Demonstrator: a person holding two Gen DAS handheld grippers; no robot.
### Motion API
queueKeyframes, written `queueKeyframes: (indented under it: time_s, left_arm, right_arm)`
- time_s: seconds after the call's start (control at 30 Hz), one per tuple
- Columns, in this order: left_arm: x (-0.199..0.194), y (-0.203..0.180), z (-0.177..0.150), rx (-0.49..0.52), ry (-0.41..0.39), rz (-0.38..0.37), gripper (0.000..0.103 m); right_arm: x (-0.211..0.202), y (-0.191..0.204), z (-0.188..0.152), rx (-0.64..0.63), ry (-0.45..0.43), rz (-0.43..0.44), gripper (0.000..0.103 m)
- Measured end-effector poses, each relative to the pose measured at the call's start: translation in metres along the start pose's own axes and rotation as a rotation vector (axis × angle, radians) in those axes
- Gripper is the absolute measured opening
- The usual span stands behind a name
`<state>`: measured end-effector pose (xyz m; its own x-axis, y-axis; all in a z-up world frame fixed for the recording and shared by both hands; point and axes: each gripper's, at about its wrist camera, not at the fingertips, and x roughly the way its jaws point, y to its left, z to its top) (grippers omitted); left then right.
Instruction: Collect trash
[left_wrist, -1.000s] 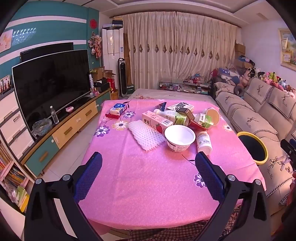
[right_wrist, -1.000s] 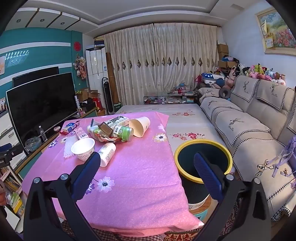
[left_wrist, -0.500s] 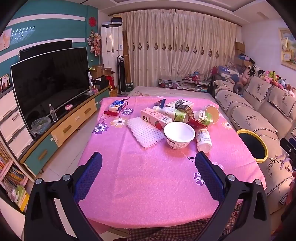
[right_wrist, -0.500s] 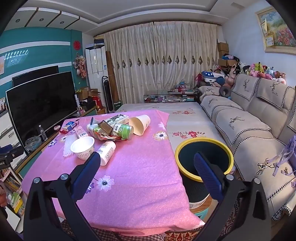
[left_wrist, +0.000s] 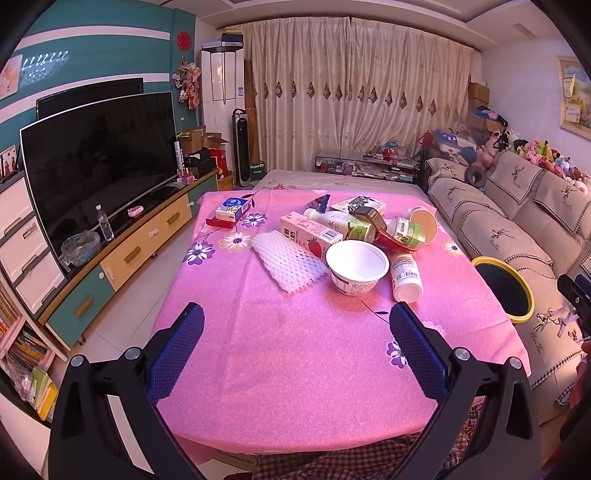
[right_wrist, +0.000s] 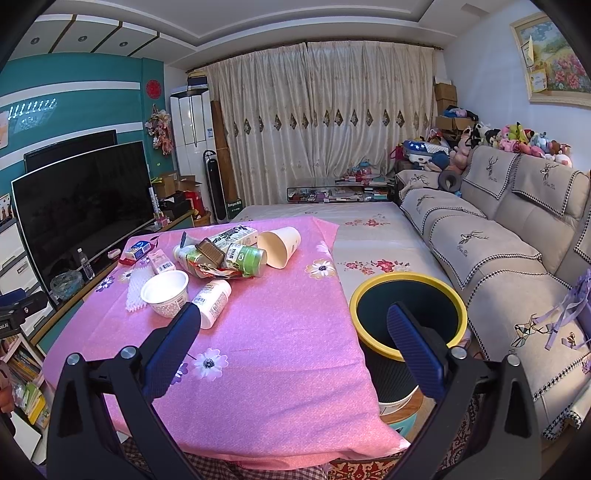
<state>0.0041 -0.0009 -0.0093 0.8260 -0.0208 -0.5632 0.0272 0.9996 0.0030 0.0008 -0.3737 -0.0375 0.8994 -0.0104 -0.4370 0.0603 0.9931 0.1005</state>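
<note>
Both my left gripper (left_wrist: 293, 330) and right gripper (right_wrist: 293, 330) hang spread and empty. Since a second ago I have edged nearer the trash pile (left_wrist: 354, 236), left of the yellow-rimmed bin (right_wrist: 406, 314); nothing is collected yet.

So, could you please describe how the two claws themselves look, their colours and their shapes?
Both look alike. The left claw and the right claw each have two long flat fingers faced with dark blue textured pads. The fingers sit on glossy black angular frames, fastened with round silver screws. No cables or printed markings show on them.
</note>
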Motion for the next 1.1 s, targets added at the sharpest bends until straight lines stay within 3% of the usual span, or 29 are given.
queueKeyframes:
  time_s: [1.1]
  left_arm:
    - [0.0043, -0.0008, 0.0000, 0.007, 0.018, -0.004, 0.099]
  right_arm:
    - [0.0044, -0.0007, -0.0024, 0.005, 0.015, 0.001, 0.096]
